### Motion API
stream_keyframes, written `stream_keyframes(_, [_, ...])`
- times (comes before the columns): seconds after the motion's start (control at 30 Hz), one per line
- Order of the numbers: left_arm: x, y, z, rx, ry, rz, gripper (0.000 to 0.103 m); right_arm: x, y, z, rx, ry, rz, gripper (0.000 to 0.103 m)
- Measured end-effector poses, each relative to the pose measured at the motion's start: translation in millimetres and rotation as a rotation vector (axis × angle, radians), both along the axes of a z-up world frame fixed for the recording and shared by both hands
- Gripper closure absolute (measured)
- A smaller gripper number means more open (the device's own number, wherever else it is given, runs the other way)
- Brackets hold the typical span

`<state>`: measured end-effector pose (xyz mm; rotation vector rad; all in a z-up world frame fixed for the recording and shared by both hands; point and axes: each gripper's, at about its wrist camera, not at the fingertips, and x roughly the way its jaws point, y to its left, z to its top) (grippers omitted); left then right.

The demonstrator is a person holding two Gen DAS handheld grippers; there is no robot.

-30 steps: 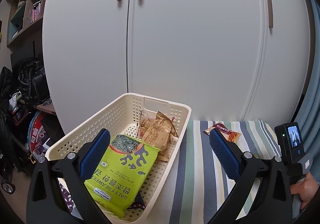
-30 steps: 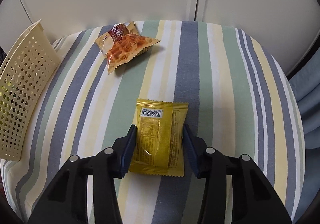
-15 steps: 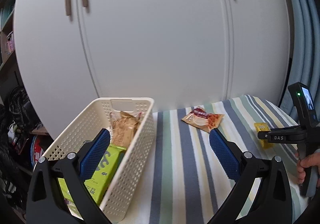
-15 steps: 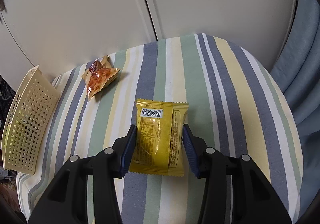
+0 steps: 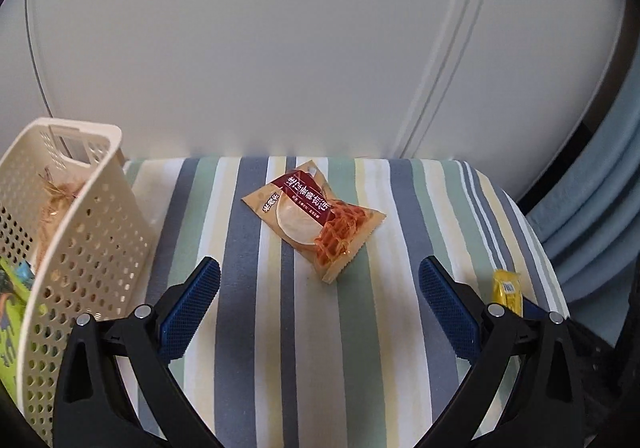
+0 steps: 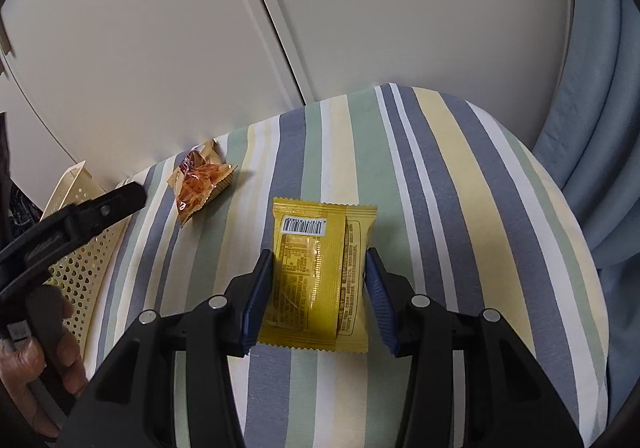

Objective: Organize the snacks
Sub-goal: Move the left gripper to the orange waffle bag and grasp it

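Yellow packet [image 6: 318, 274] sat pinched in my right claw [image 6: 316, 302]; left claw [image 5: 318, 308] spread, aimed at waffle packet [image 5: 316, 216]. Best centre before closing.

You can see a striped cloth [image 5: 248, 348] with blue, green, yellow and white lines. Behind it stand big white cupboard doors [image 5: 280, 48]. A blue curtain [image 6: 600, 128] hangs down just beside the cloth on your right.
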<state>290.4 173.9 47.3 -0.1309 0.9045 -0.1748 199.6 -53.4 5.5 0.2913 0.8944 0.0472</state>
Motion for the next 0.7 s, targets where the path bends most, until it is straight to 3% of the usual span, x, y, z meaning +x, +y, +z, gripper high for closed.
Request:
stream_keyframes(0.27, [54.3,5.2,-39.8,-0.051,0.156,0.147,0.002,0.0,-7.4,-1.6,0.043,0.0,-0.014,0.057])
stream_keyframes(0.7, [99.4,-4.9,-60.0,-0.056,0.229,0.248,0.002,-2.0,-6.3,-1.2,0.041,-0.025,-0.02,0.057])
